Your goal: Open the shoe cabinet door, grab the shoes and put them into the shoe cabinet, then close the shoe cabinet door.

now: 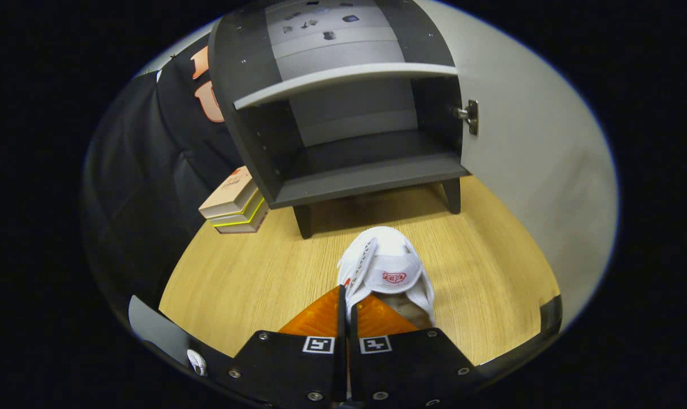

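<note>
A white shoe with a red logo on its tongue hangs just ahead of my fingers, above the wooden table. My gripper is shut on the shoe, with both fingers pinching the left side of its collar. Beyond the shoe stands the dark grey shoe cabinet on short legs. Its door is swung open to the right on a metal hinge. Inside I see a pale upper shelf and a bare bottom shelf.
A stack of books lies on the wooden table beside the cabinet's left side, against the black cloth wall. A small white object lies off the table's near left edge.
</note>
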